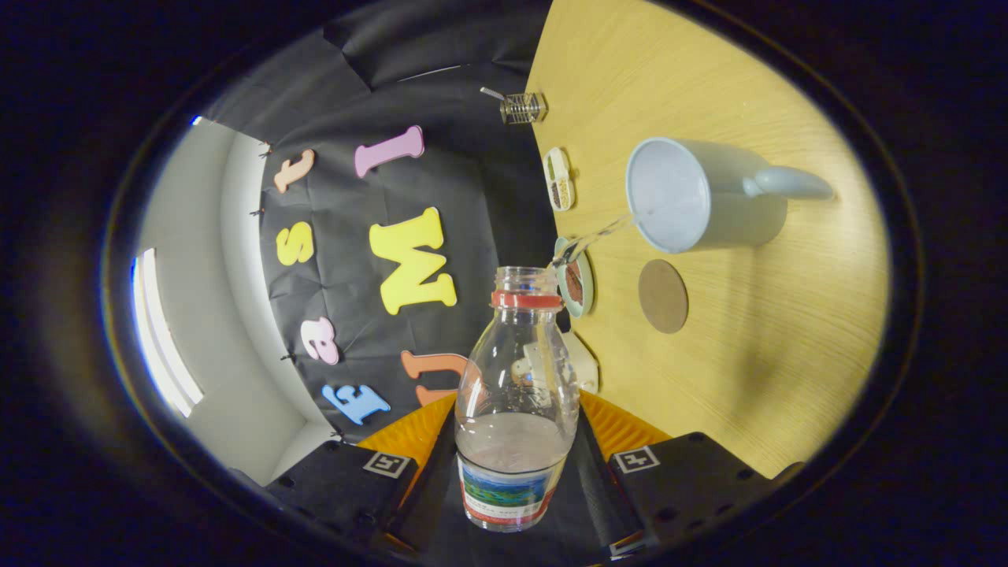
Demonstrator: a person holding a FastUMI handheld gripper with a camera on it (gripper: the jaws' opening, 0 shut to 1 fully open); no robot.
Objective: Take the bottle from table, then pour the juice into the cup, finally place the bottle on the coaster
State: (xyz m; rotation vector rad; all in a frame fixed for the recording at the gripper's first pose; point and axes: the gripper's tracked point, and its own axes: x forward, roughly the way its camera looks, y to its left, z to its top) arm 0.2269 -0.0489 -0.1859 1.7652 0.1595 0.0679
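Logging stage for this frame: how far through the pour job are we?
Done: the bottle is off the table, gripper shut on it. In hand: it is tilted and a thin stream runs from its mouth into the cup. Left: finish pouring, then set the bottle on the coaster, which is bare.

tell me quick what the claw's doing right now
Claw: shut on the bottle, tipped and pouring a thin stream into the cup.
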